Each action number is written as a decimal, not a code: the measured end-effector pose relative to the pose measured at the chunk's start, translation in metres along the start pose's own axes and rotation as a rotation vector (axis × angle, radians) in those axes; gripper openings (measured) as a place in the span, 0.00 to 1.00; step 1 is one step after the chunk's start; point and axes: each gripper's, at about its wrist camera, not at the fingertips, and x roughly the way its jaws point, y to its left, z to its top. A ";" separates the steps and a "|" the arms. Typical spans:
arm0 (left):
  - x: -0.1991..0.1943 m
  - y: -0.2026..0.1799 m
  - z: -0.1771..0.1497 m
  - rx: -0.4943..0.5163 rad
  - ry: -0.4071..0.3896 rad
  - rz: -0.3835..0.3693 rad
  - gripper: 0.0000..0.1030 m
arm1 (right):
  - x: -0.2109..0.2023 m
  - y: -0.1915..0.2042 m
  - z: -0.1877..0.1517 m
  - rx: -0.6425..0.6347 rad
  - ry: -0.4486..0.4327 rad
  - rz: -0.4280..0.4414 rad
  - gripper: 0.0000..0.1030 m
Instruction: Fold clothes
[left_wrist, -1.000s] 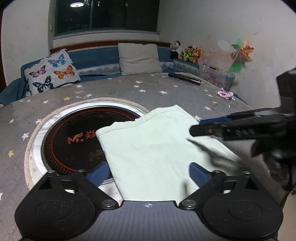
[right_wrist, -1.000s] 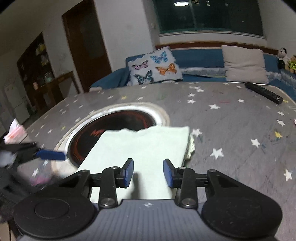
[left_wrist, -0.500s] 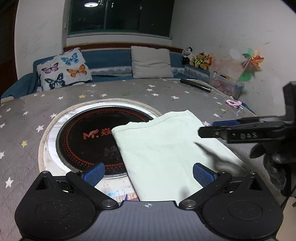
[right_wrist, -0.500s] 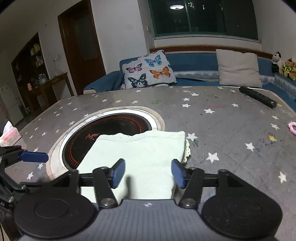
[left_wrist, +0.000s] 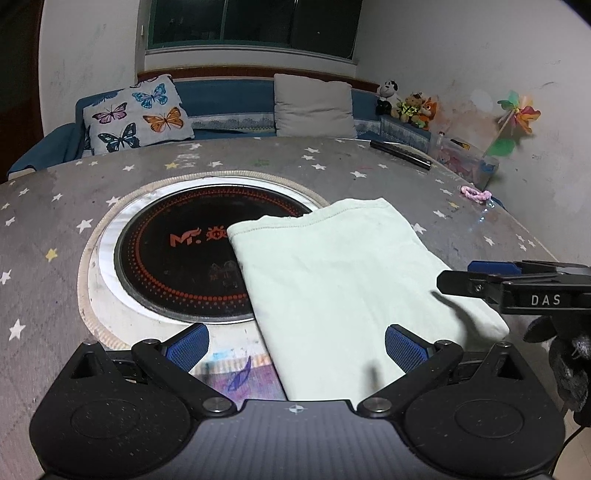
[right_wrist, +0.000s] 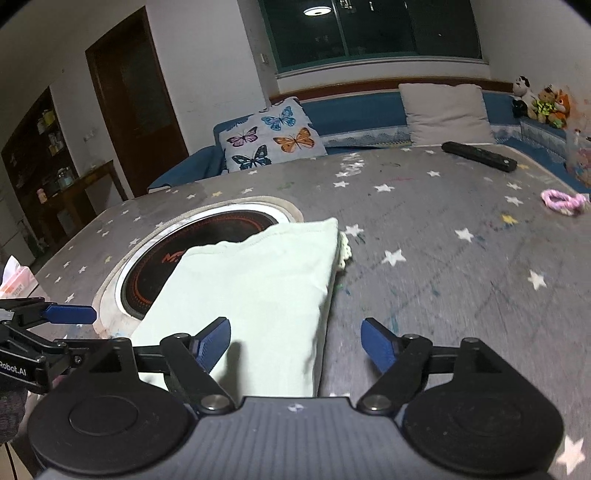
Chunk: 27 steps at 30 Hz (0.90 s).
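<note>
— So, left wrist view first: where's the cloth?

— The pale green cloth (left_wrist: 332, 288) lies folded flat on the starry surface (left_wrist: 55, 236), partly over the black round hob (left_wrist: 192, 258). It runs lengthwise away from the left tool (left_wrist: 295, 345), whose fingers are spread wide and hold nothing.

— And the right wrist view?

— The right tool (right_wrist: 295, 345) is likewise released and empty, straddling the cloth's near right edge. The cloth sits ahead and leftward, so both tools are about equally near its close end.
</note>
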 end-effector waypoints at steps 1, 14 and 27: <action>-0.001 -0.001 -0.001 0.000 0.001 0.000 1.00 | -0.001 0.000 -0.002 0.004 0.000 -0.002 0.82; -0.011 -0.003 -0.006 -0.002 -0.012 -0.004 1.00 | -0.011 0.009 -0.016 0.022 -0.006 -0.010 0.89; -0.004 0.001 0.000 -0.027 -0.015 0.007 1.00 | -0.001 0.008 -0.011 0.030 0.000 0.001 0.89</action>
